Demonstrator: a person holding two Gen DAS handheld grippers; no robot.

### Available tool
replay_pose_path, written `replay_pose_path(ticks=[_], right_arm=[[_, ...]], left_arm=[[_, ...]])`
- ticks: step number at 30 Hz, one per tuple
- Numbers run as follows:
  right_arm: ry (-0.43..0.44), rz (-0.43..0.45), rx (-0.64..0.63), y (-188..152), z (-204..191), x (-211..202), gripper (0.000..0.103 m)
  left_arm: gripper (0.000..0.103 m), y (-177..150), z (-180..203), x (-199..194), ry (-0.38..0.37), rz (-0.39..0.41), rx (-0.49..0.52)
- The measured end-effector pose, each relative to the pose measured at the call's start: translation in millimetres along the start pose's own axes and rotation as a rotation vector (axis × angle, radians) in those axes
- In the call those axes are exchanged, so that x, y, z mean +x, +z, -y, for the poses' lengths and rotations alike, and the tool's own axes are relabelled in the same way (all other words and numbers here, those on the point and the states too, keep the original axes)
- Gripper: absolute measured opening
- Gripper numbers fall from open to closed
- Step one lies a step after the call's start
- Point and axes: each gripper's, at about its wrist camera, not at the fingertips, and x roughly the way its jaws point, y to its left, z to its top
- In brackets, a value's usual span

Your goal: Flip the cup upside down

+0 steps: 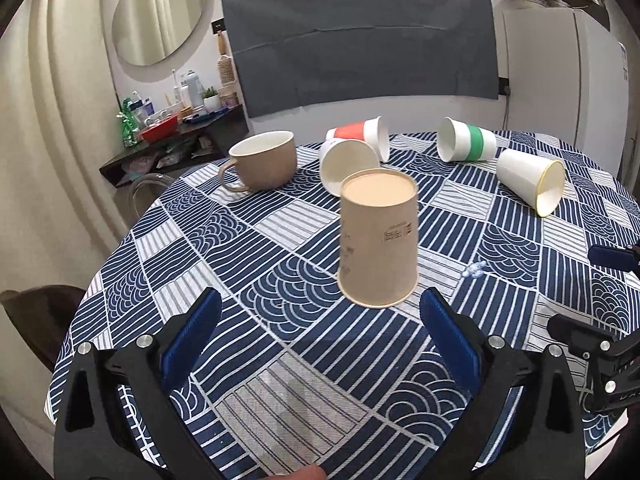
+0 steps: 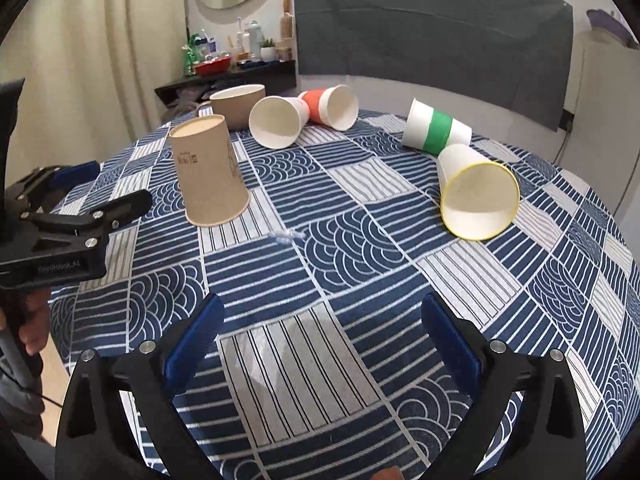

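Note:
A brown paper cup [image 1: 378,240] stands upside down on the blue patterned tablecloth [image 1: 260,264], just ahead of my left gripper [image 1: 320,310], which is open and empty with blue pads on either side. The cup also shows in the right wrist view [image 2: 210,172], upside down at the left. My right gripper [image 2: 320,320] is open and empty over the cloth [image 2: 360,280], well back from the cups. The left gripper's body [image 2: 60,224] shows at the left edge of that view.
Several cups lie on their sides: a white one [image 1: 348,166], an orange-banded one [image 1: 360,134], a green-banded one [image 1: 466,140], a yellow-rimmed one [image 1: 532,180]. A brown mug [image 1: 264,160] stands upright at the back left. A cluttered shelf [image 1: 172,128] is beyond the table.

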Motion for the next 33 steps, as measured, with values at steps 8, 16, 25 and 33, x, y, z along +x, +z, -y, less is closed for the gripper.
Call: replay_pose_path(ticks=[8, 16, 25, 33], right_arm=[[0.009, 0.054, -0.020, 1, -9, 0, 0.095], [0.027, 0.078, -0.054, -2, -15, 0, 0.095], [0.049, 0.063, -0.013, -3, -8, 1, 0.095], [0.039, 0.065, -0.034, -3, -12, 1, 0.095]], left_arm=[[0.097, -12, -14, 5, 0.004, 0.021, -0.025], [0.097, -18, -15, 4, -0.026, 0.051, -0.041], [0.097, -19, -11, 2, -0.040, 0.068, -0.015], [0.097, -18, -12, 8, -0.050, 0.025, -0.016]])
